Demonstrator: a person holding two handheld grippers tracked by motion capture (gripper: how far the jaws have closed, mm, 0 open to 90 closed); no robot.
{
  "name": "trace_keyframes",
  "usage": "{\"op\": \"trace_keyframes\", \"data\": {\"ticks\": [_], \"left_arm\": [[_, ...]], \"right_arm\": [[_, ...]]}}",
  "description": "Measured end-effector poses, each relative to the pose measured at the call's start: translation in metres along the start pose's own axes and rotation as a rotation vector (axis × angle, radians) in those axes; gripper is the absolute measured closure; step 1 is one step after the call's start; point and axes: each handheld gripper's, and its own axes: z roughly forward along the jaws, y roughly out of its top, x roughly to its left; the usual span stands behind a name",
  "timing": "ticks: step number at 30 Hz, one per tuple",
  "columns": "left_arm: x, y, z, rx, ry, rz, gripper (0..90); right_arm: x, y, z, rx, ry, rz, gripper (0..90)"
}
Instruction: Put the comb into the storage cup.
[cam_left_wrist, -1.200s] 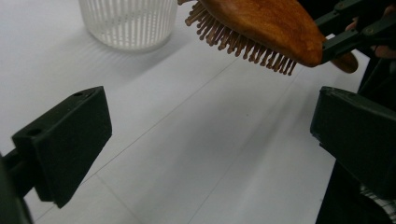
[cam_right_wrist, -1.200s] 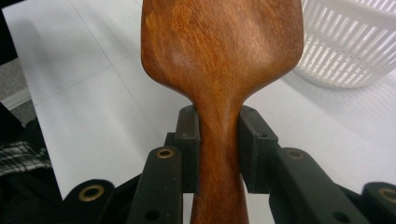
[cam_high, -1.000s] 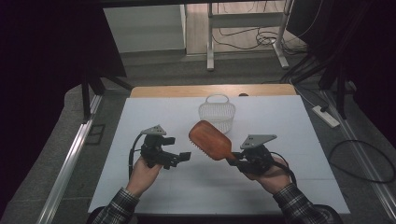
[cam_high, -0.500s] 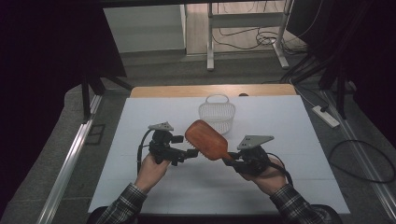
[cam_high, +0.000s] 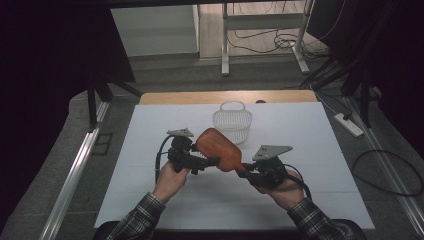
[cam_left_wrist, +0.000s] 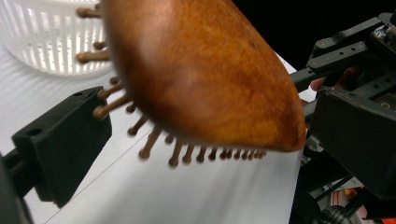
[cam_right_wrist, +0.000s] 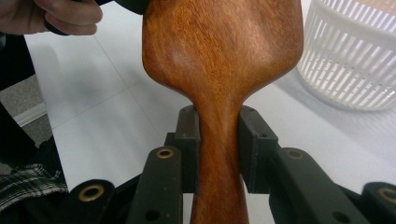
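Note:
A wooden hairbrush (cam_high: 219, 147) with brown bristles hangs above the white table, tilted, its head toward the basket. My right gripper (cam_high: 243, 171) is shut on the hairbrush handle (cam_right_wrist: 218, 154), one pad pressed on each side. My left gripper (cam_high: 212, 161) has come in from the left and is open. In the left gripper view the brush head (cam_left_wrist: 205, 79) sits between its two wide-apart jaws, bristles pointing toward the left pad (cam_left_wrist: 65, 140), with a gap on the other side. Each gripper is held in a hand.
A white slotted basket (cam_high: 232, 125) with a handle stands on the table just beyond the brush. The white table top (cam_high: 150, 200) ends in a wooden strip at the back. A power strip (cam_high: 350, 125) and cables lie on the floor to the right.
My left gripper has moved right, up to the brush head, so its jaws now stand either side of it. The right gripper and the brush have stayed almost still.

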Motion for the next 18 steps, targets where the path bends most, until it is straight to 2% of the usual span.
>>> {"op": "trace_keyframes", "data": {"ticks": [5, 9, 13, 16, 18], "left_arm": [[-0.0003, 0.0019, 0.0032, -0.002, -0.02, -0.015, 0.0], [0.0004, 0.0036, 0.0059, -0.01, -0.039, -0.044, 0.0], [0.0004, 0.0045, 0.0075, -0.012, -0.073, -0.067, 0.0], [0.0009, 0.0046, 0.0077, -0.013, -0.083, -0.085, 0.2], [0.0014, 0.0042, 0.0062, -0.016, -0.081, -0.09, 3.7]], "right_arm": [[0.0018, 0.0006, 0.0012, -0.006, 0.001, -0.002, 71.6], [0.0035, 0.0012, 0.0025, -0.009, 0.004, -0.008, 71.6], [0.0053, 0.0012, 0.0039, -0.008, 0.006, -0.014, 71.6], [0.0058, 0.0011, 0.0044, -0.008, 0.004, -0.016, 71.6], [0.0056, 0.0008, 0.0042, -0.01, 0.0, -0.021, 71.6]]}}
